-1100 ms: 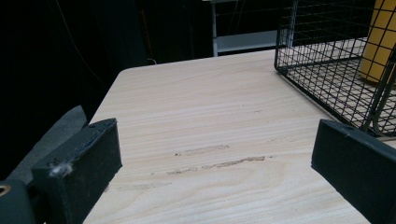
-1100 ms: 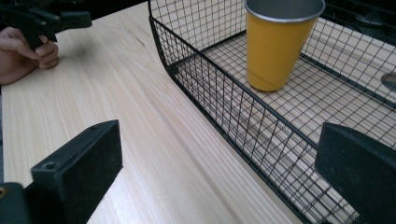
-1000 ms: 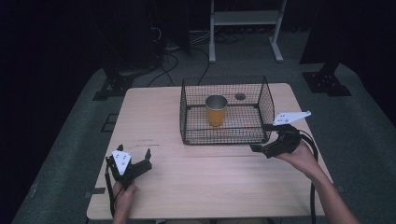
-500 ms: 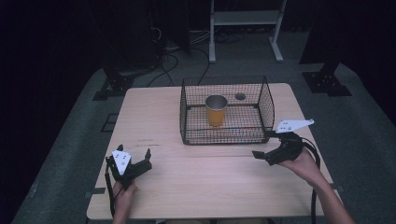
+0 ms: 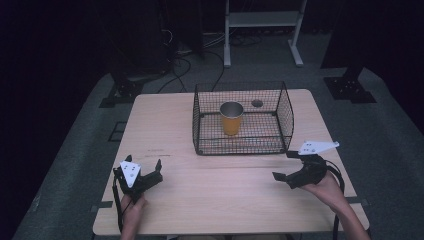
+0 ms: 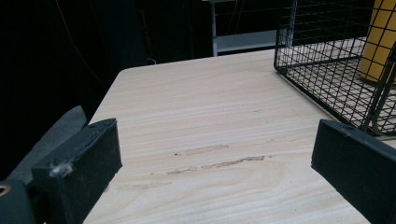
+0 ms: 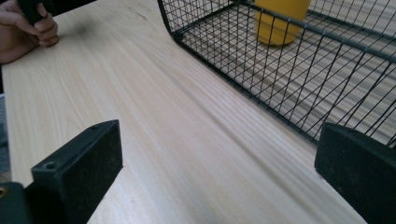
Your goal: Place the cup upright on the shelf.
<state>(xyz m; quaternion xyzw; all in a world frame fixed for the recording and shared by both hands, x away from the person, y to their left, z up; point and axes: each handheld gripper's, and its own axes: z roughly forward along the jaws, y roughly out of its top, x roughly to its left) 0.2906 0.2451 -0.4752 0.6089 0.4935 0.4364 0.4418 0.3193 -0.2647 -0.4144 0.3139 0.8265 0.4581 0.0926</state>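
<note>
We see the right hand-held gripper (image 5: 286, 166) resting low over the light wooden table (image 5: 165, 125), just outside the near right corner of a black wire basket (image 5: 243, 147), its jaws spread wide with nothing between them. The left hand-held gripper (image 5: 141, 170) sits at the table's near left, well apart from the basket, its jaws equally wide and empty. Inside the basket an orange cup (image 5: 231, 119) with a silvery metal rim stands upright near the middle, apart from the wire walls.

We judge the cup to be the thing in hand, with the right hand-held gripper nearest to it. To do the step well, we would lift that gripper above the basket's top rim before moving inward, since the mesh wall blocks any straight approach. We would then come down from above, keep the jaws wide until they straddle the cup's wall or body, and close gently so the cup does not tip against the wire.

As for writing, we make out only a faint dark mark on the table (image 5: 159, 151) left of the basket, too small to read; we find no brand or label on the cup.
</note>
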